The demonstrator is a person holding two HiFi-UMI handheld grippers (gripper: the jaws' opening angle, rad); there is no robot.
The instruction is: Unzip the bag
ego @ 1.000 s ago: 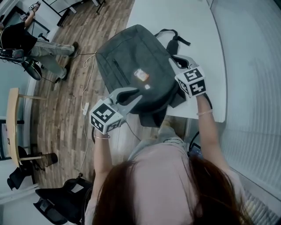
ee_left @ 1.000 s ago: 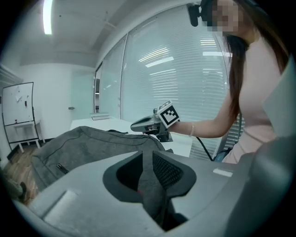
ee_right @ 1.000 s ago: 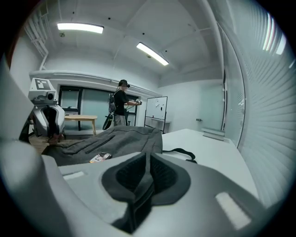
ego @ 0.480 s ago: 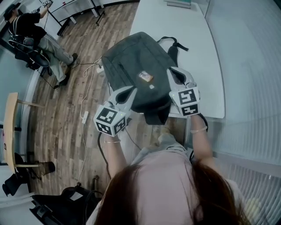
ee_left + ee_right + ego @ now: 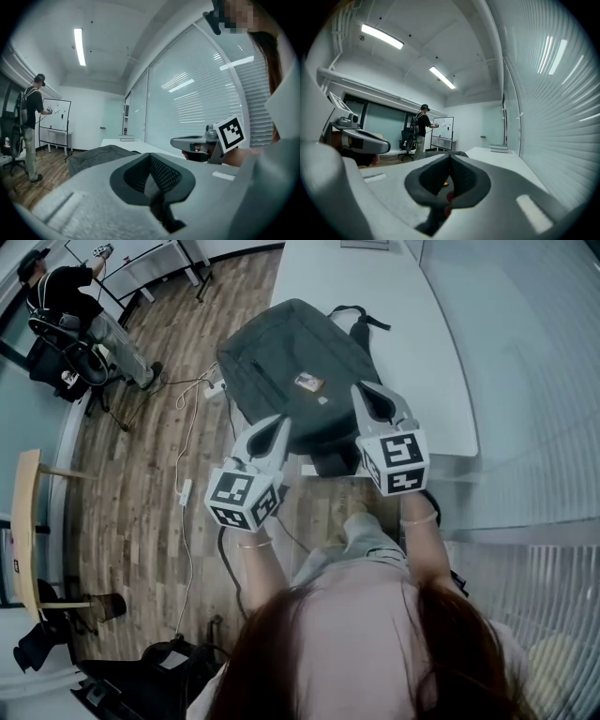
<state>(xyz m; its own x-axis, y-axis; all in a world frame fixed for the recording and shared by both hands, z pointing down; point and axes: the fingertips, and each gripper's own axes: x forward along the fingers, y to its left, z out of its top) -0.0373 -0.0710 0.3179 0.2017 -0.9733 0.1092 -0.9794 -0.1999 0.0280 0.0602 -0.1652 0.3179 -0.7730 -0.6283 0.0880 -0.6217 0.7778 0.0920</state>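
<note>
- Dark grey fabric backpack (image 5: pixel 291 371) lies flat on the white worktop (image 5: pixel 412 334). Its near end hangs over the worktop's near edge and its left side over the left edge.
- A small orange-and-white label patch (image 5: pixel 307 382) sits on the backpack's upper face, towards the near end, and a closed zip line runs along that face to its left.
- Black shoulder straps (image 5: pixel 361 324) spill from the backpack's far end onto the worktop.
- The left gripper (image 5: pixel 281 420), pale grey with a marker cube at its rear, is held at the backpack's near-left corner. Its jaws are pressed together with nothing between them.
- In the left gripper view, the left gripper (image 5: pixel 150 154) points level across the room, and the backpack (image 5: pixel 101 157) shows beyond and to the left of the tips, apart from them.
- The right gripper (image 5: pixel 361 387) is held at the backpack's near-right side, just beside the label patch. Its jaws are together too, empty.
- The right gripper view shows the closed tips (image 5: pixel 450 154), with an orange spot low behind them.
- Whether either gripper touches the fabric cannot be told.
- Off the worktop is a wooden plank floor (image 5: pixel 141 484) with a white cable (image 5: pixel 187 446) trailing across it.
- A person in dark clothes (image 5: pixel 66 296) stands far off at a whiteboard.
</note>
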